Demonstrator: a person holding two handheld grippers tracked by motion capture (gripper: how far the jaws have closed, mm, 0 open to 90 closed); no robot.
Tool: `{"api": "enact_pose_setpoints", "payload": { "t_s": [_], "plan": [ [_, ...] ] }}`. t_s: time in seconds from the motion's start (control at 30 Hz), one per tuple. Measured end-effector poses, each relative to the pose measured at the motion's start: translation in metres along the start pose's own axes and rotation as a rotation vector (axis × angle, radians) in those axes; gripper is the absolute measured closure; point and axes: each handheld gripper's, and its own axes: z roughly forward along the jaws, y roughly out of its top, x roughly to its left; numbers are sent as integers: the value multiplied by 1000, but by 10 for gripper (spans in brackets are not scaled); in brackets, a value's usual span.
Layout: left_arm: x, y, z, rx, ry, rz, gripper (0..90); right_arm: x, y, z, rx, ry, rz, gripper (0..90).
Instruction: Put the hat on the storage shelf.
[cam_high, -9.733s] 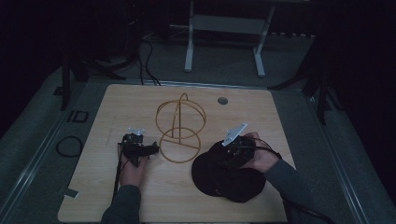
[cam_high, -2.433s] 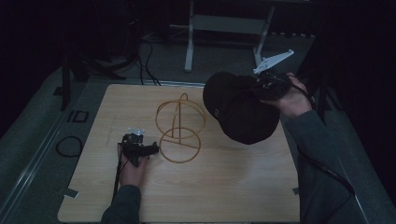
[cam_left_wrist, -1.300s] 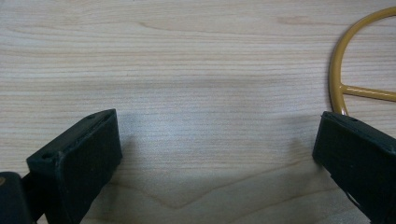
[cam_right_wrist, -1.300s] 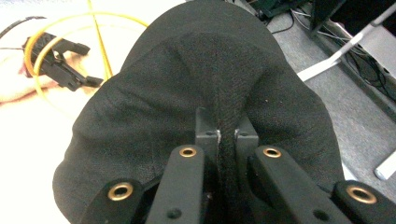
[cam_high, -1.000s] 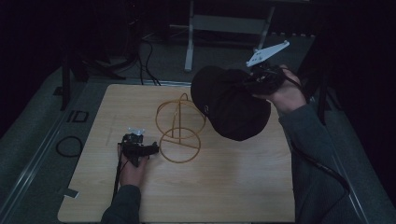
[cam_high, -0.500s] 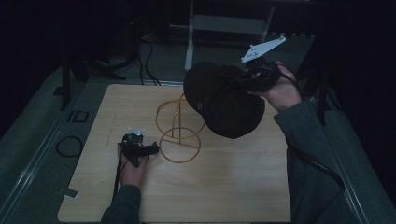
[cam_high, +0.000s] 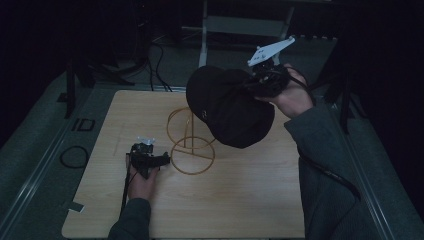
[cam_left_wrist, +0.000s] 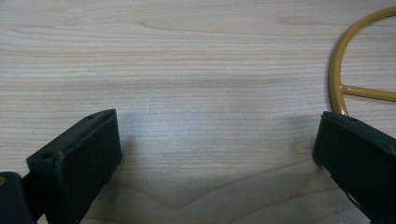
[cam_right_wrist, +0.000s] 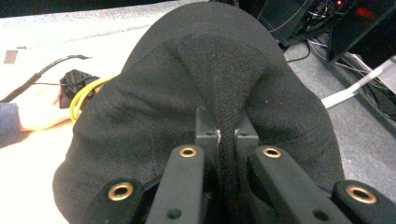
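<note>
A black hat (cam_high: 227, 107) hangs in the air above the right side of the table, its crown close to the top of a yellow wire stand (cam_high: 187, 137). My right gripper (cam_high: 260, 82) is shut on a pinched fold of the hat (cam_right_wrist: 224, 93), with the fabric squeezed between the two jaws (cam_right_wrist: 226, 135). My left gripper (cam_high: 152, 160) rests on the wooden table (cam_high: 240, 200) just left of the stand's round base. Its jaws stand wide open over bare wood (cam_left_wrist: 215, 140), and the yellow ring of the stand (cam_left_wrist: 338, 84) curves past the right jaw.
Beyond the table's far edge stand a metal frame (cam_high: 240, 25) and loose cables on the grey floor. A black cable (cam_high: 75, 156) loops on the floor at the left. The near half of the table is bare wood.
My right gripper has carried the hat leftward toward the wire stand, so the hat now overlaps the stand's top. The left gripper has stayed put.
</note>
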Motion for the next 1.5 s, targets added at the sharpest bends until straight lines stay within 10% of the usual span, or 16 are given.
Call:
{"api": "enact_pose_setpoints", "payload": {
  "t_s": [1.5],
  "plan": [
    [-1,0,0,-1,-2,5,7,32,56,52,13,82,-68,856]
  ]
}}
